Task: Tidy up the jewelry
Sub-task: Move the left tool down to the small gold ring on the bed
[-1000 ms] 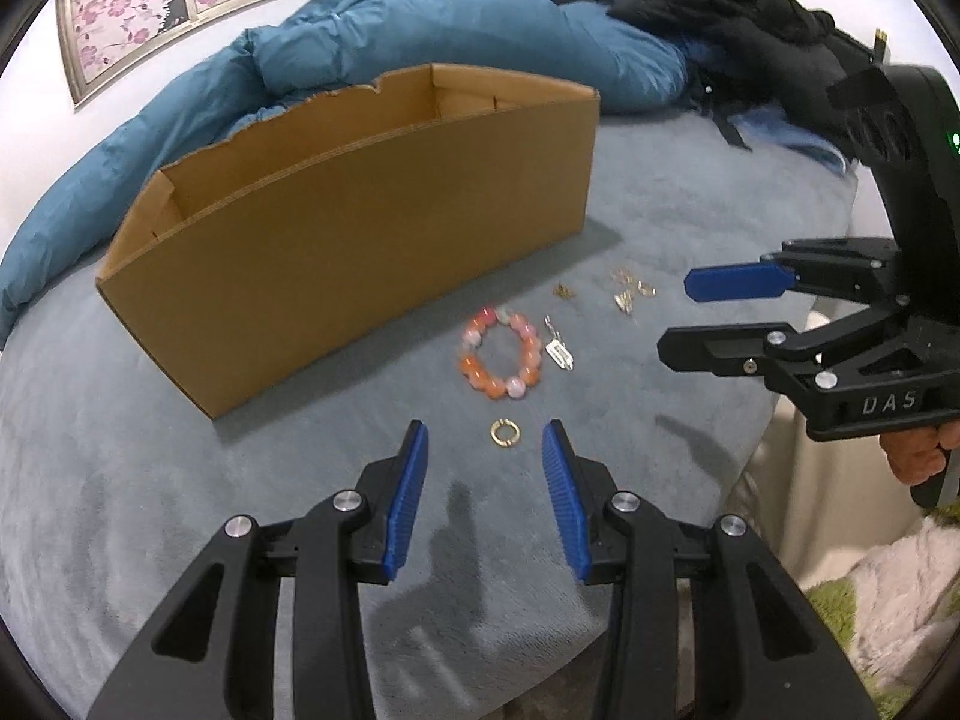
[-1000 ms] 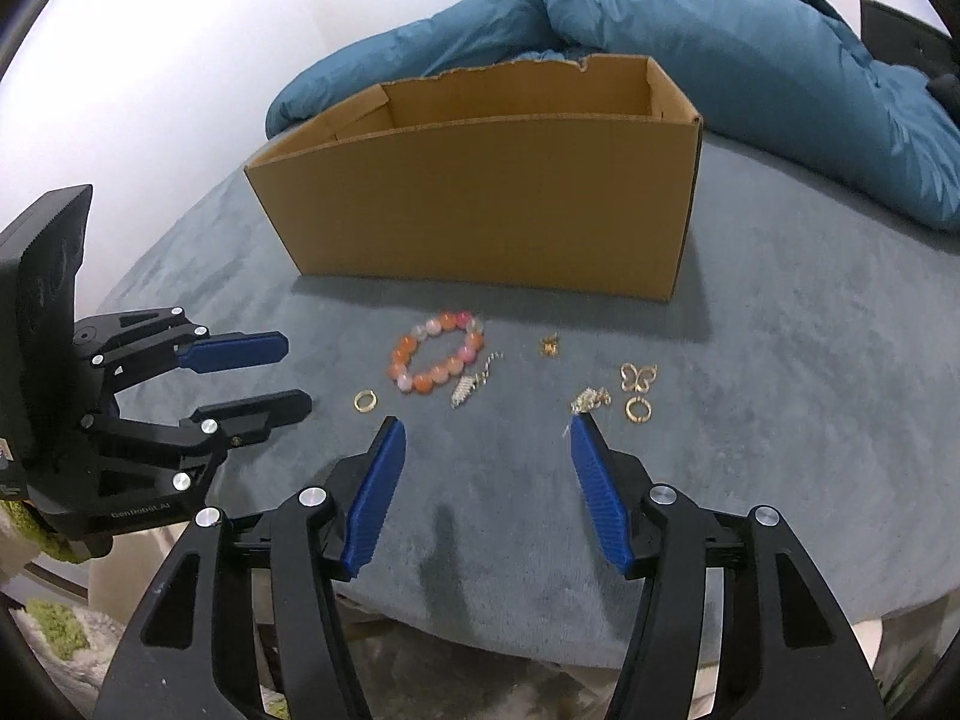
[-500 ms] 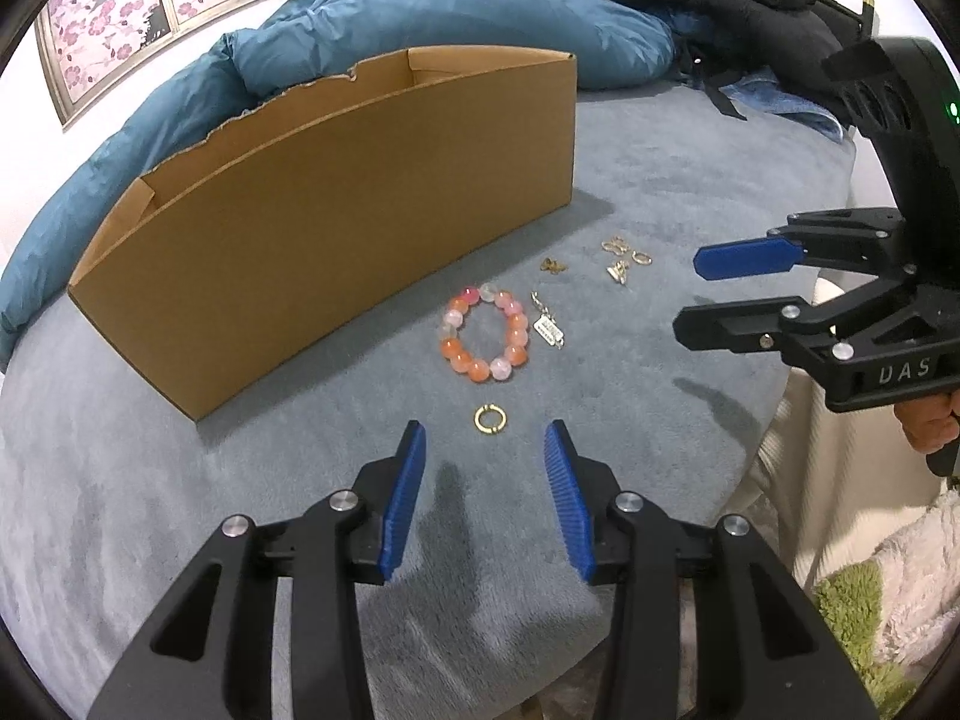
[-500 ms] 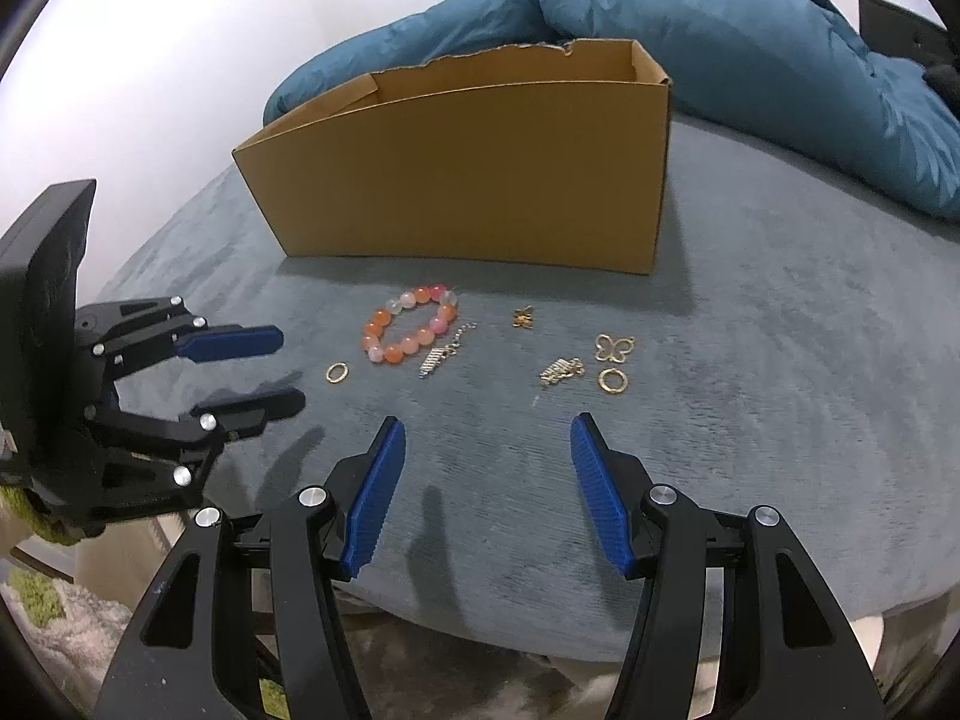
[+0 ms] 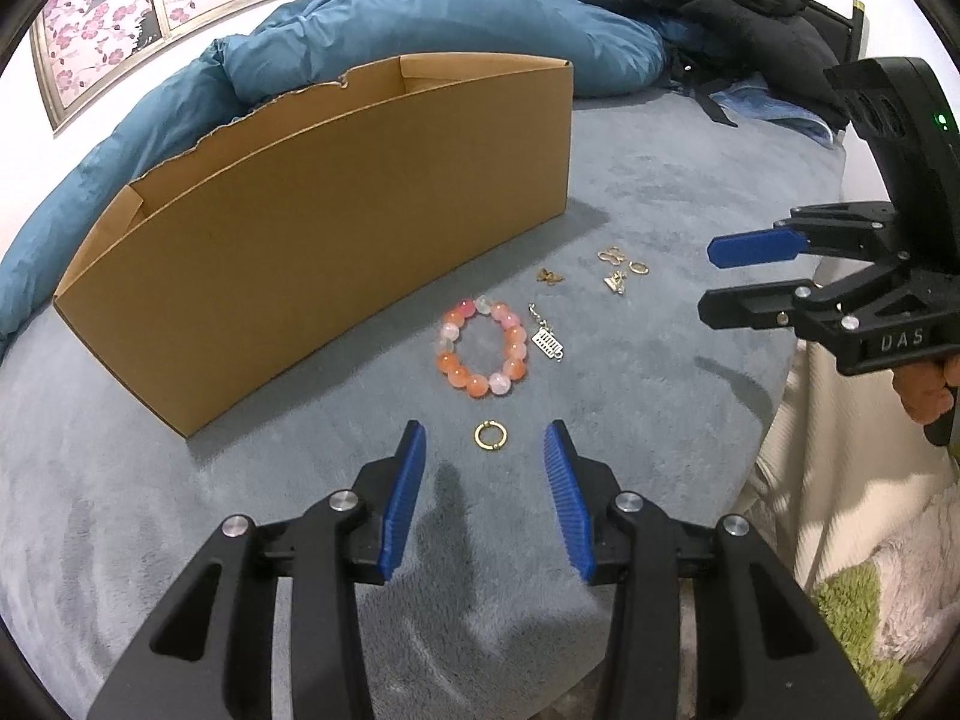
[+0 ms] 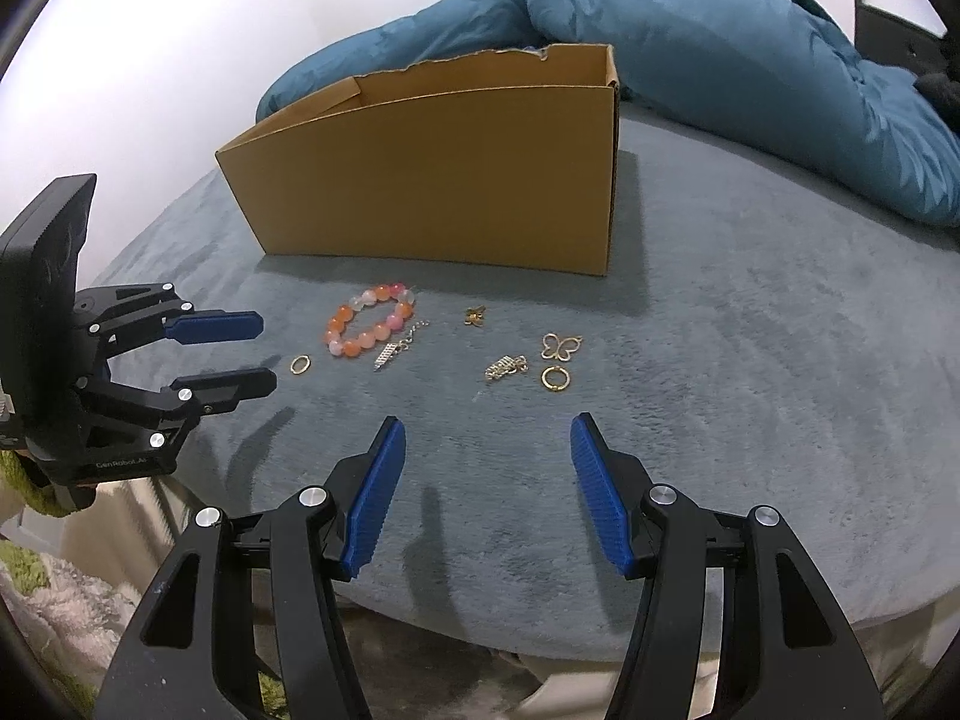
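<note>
An orange and pink bead bracelet (image 5: 483,348) (image 6: 369,327) lies on the grey bed cover in front of a brown cardboard box (image 5: 312,222) (image 6: 432,180). A gold ring (image 5: 490,436) (image 6: 300,363) lies just ahead of my open left gripper (image 5: 485,441) (image 6: 255,351). A silver charm (image 5: 546,339) (image 6: 390,353), a small gold piece (image 5: 549,276) (image 6: 475,315), a butterfly charm (image 6: 561,345), a gold clasp (image 6: 506,367) and a second gold ring (image 6: 555,377) lie to the right. My right gripper (image 6: 487,435) (image 5: 717,279) is open and empty, short of them.
A blue duvet (image 5: 420,30) (image 6: 750,72) is bunched behind the box. Black clothes (image 5: 720,0) lie at the far right. The bed edge (image 5: 774,420) drops off on the right, with a green rug (image 5: 858,612) on the floor.
Both grippers have drawn back and lifted a little, so the box and jewelry sit farther up in both views. Both stay open. The jewelry has not moved.
</note>
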A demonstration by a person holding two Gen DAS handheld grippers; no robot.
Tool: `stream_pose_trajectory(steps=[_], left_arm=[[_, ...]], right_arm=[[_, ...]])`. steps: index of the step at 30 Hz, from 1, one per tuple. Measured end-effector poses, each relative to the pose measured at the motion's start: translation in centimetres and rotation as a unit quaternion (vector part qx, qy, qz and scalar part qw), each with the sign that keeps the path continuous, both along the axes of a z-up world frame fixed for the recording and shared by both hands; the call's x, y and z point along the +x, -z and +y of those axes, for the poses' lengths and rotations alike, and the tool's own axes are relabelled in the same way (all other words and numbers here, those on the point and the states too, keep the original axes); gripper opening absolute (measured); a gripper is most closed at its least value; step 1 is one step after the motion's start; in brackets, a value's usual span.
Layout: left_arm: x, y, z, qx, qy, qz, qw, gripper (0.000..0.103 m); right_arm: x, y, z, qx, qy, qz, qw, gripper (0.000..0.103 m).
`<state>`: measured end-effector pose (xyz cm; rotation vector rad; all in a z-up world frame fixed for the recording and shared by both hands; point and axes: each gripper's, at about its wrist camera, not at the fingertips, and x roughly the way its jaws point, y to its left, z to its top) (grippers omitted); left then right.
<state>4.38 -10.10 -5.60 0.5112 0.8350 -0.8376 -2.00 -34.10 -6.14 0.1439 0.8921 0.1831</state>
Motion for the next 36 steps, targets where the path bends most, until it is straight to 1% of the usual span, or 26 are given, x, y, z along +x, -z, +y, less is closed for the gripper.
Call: stream_pose_trajectory(steps=[6, 11, 14, 18, 25, 31, 36], left_arm=[[-0.1, 0.1, 0.0, -0.004, 0.009, -0.004, 0.9999, 0.040], [-0.2, 0.6, -0.4, 0.009, 0.029, -0.015, 0.9994, 0.040], [-0.2, 0.9, -0.5, 0.012, 0.039, -0.015, 0.9991, 0.037], [0.3, 1.3, -0.6, 0.015, 0.042, -0.005, 0.9990, 0.032], [0.8, 1.9, -0.6, 0.023, 0.064, 0.000, 0.9977, 0.031], [1.3, 2.3, -0.9, 0.028, 0.087, 0.005, 0.9958, 0.030], [1.7, 2.5, -1.0, 0.029, 0.102, 0.012, 0.9942, 0.028]], right_arm=[[0.5, -0.2, -0.2, -0.008, -0.013, -0.006, 1.000, 0.055], [0.9, -0.3, 0.0, -0.022, -0.034, -0.015, 0.999, 0.053], [1.1, -0.2, 0.0, -0.036, -0.050, -0.019, 0.998, 0.050], [1.9, 0.2, -0.4, -0.048, -0.067, -0.021, 0.996, 0.044], [3.4, 1.0, -1.3, -0.053, -0.099, -0.020, 0.993, 0.034], [4.5, 2.3, -1.8, -0.055, -0.126, -0.002, 0.991, 0.026], [4.8, 2.8, -1.8, -0.057, -0.147, 0.002, 0.988, 0.023]])
